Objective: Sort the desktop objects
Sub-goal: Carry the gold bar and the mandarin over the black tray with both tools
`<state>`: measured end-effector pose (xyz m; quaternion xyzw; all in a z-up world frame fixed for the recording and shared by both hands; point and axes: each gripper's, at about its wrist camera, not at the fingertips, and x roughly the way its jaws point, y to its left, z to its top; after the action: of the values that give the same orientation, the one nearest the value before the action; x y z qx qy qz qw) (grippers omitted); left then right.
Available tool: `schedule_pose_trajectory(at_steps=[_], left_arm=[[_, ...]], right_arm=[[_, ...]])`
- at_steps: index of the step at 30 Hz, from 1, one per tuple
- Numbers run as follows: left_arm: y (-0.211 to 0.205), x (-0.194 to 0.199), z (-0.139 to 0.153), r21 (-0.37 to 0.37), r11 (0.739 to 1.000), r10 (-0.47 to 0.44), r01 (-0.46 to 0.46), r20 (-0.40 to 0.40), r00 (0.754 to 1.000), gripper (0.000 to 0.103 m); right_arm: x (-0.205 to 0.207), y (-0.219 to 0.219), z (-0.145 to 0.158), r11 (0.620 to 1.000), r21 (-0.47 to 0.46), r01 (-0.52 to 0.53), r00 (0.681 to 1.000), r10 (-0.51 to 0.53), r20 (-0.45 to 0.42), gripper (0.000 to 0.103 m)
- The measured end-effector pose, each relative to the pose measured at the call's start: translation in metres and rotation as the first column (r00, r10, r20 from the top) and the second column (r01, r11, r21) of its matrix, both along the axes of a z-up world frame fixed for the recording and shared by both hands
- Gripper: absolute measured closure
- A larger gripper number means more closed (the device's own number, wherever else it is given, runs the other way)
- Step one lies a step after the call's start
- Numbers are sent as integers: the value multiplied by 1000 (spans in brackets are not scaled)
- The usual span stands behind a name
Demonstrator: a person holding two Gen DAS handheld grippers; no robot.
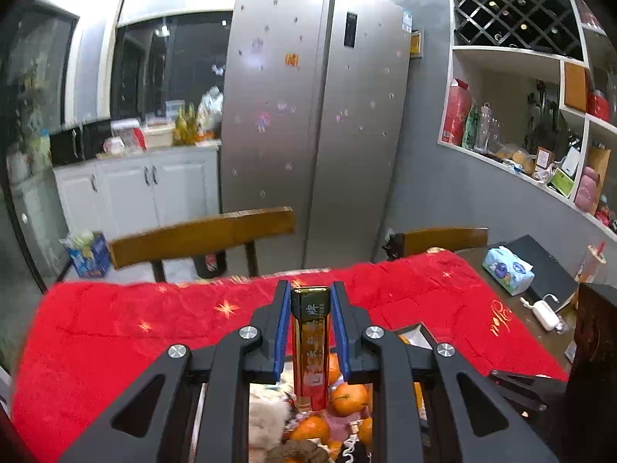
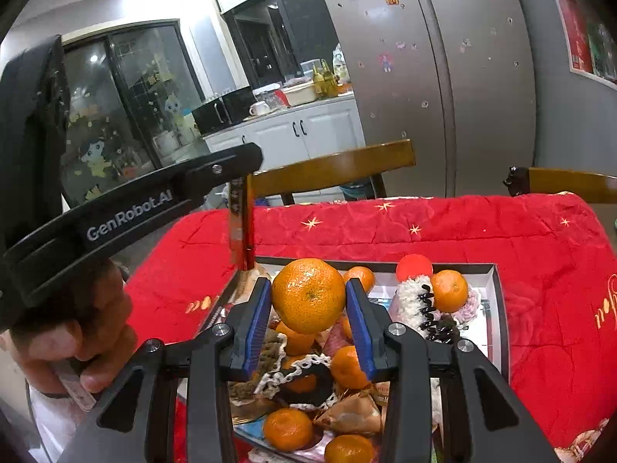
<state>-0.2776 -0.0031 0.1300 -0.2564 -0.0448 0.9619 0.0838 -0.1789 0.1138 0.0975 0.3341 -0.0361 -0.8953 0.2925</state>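
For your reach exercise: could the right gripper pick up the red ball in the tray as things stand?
Probably not: the right gripper is already shut on an orange, though the red ball lies unobstructed.

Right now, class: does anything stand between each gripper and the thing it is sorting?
Nothing visible does. The left gripper is already shut on the red-gold box, and the right gripper is shut on a mandarin, both held above the tray.

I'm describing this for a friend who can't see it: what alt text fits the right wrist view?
A handheld gripper clamps a mandarin orange between blue pads, above a tray of oranges and crocheted items on a red cloth. At left, a hand holds a second gripper gripping a slim red-gold box.
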Motion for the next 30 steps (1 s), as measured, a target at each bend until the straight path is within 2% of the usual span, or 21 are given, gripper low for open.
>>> schedule_pose_trajectory(at_steps=[7,11,22,30], left_arm=[[0,-27,-52,28,999,-26,23,128,991,82],[3,-31,-70,28,999,-27,23,153,988,82],[8,-30,-78,10,1000,-22,21,144,989,82],[8,-33,-80,-8,1000,-8,10,161,987,81]], right_arm=[[-19,-3,-31,998,65,13,999,-16,36,65],[-22,-4,-44,995,98,7,998,-13,65,65],[-21,0,-52,994,111,-9,998,3,59,65],[-25,3,-55,997,77,-17,995,9,98,63]])
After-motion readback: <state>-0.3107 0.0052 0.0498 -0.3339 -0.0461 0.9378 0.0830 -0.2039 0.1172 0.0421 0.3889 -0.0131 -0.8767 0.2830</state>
